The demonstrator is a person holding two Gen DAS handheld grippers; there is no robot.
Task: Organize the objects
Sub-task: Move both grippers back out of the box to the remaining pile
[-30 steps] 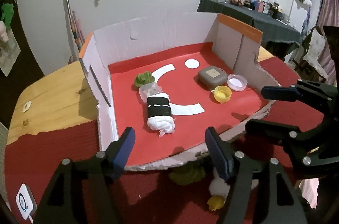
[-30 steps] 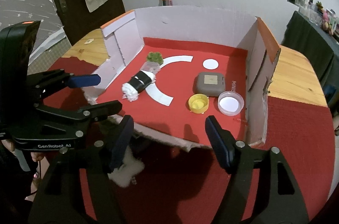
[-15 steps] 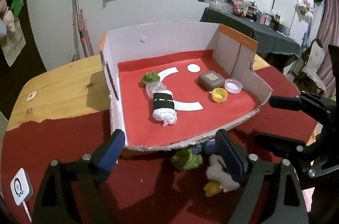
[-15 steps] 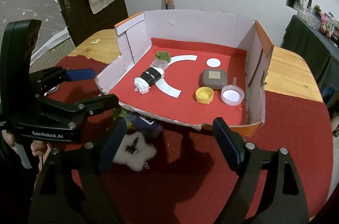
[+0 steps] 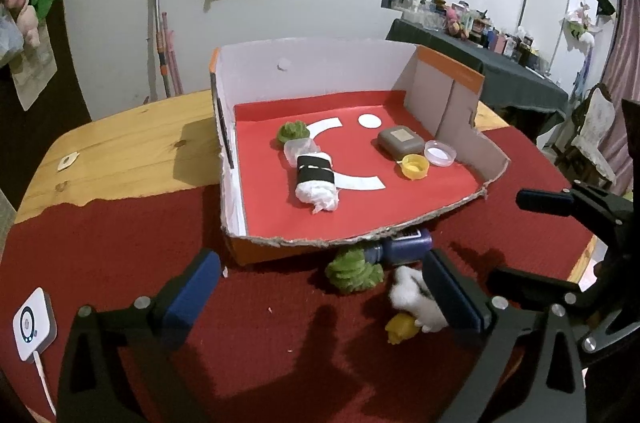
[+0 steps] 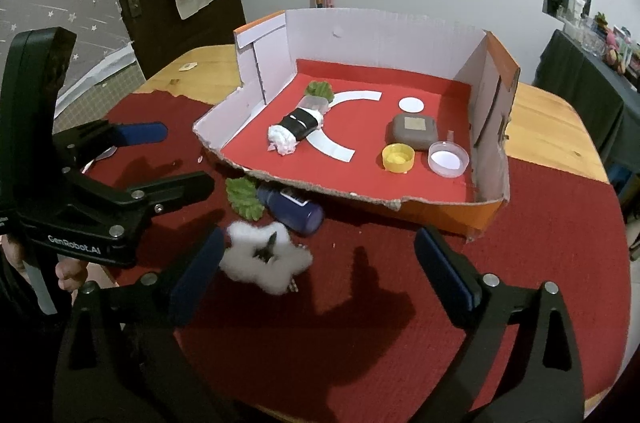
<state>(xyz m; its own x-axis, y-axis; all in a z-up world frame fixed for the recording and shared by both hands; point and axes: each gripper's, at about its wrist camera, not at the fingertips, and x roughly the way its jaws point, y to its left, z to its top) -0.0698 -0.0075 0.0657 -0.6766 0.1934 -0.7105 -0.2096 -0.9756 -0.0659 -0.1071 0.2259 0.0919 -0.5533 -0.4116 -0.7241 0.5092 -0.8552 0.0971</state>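
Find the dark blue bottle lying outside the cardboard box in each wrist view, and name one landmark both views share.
Left wrist: dark blue bottle low centre, under the cardboard box's torn front edge.
Right wrist: dark blue bottle centre-left, beside the white fluffy toy.
Shared landmark: yellow cap inside the box.

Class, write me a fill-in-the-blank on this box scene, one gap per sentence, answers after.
1. The yellow cap lies inside the ____.
2. The blue bottle lies on the ____ cloth, outside it.
3. Both the left gripper and right gripper are ____.
4. The grey case sits between the white disc and the clear ____.

Missing: box; red; open; lid
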